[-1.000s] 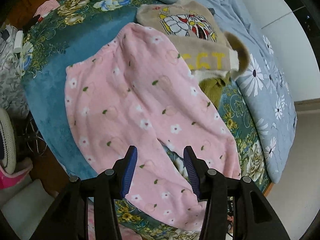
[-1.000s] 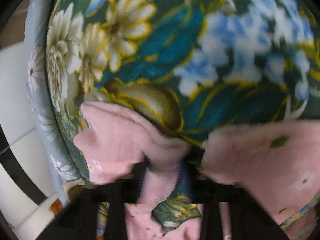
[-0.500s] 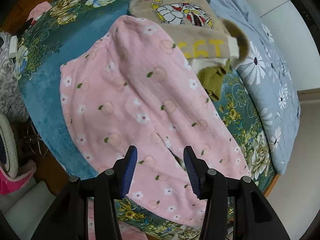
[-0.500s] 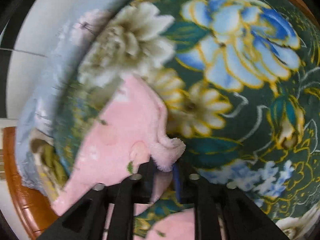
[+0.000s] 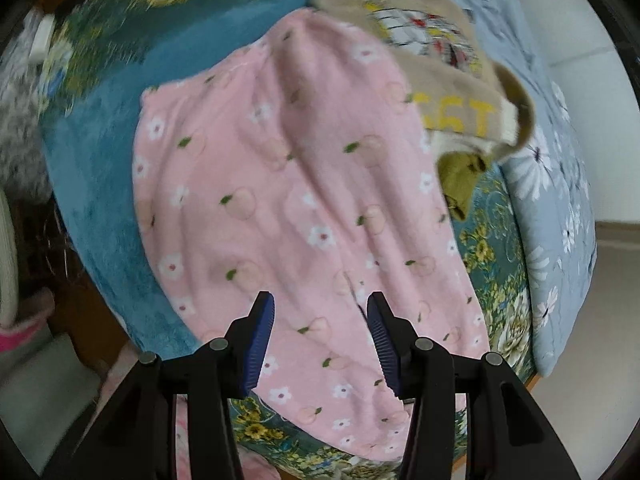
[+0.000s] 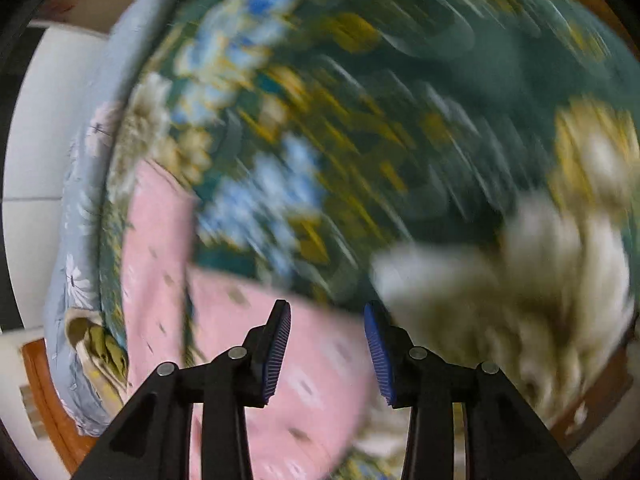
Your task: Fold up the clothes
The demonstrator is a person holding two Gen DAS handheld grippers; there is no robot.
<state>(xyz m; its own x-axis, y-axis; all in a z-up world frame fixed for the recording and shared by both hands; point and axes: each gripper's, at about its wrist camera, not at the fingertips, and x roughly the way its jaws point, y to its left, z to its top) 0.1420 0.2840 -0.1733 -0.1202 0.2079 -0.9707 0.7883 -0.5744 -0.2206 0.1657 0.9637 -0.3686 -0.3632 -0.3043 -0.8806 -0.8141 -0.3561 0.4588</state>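
Left tool (image 5: pixel 320 332) hung with its blue-padded fingers spread, nothing between them, over the near end of the pink pants (image 5: pixel 296 200). Right tool (image 6: pixel 326 344) was likewise spread and empty, above a pink stretch of the same pants (image 6: pixel 280 360); that view was heavily motion-blurred.

The bed (image 5: pixel 100 184) carried a teal plush cover with a floral border of yellow and white blooms (image 5: pixel 496 288). A grey-blue daisy-print quilt (image 5: pixel 560 208) lay along the bed's right side. Pale floor (image 5: pixel 592 340) showed beyond it, and a white wall (image 5: pixel 576 16) at the far right. At the left edge sat blurred clutter, too smeared to name.

The pants lay flat on the bed, legs toward the tools, waist at the far end. Fleecy pink fabric, white flowers and peach motifs, a few soft creases running lengthwise. A dark slit between the legs showed just by the left tool's right finger. At the far right a beige sweater (image 5: pixel 440 64) with yellow letters touched the waist, olive cloth (image 5: pixel 460 176) under it.
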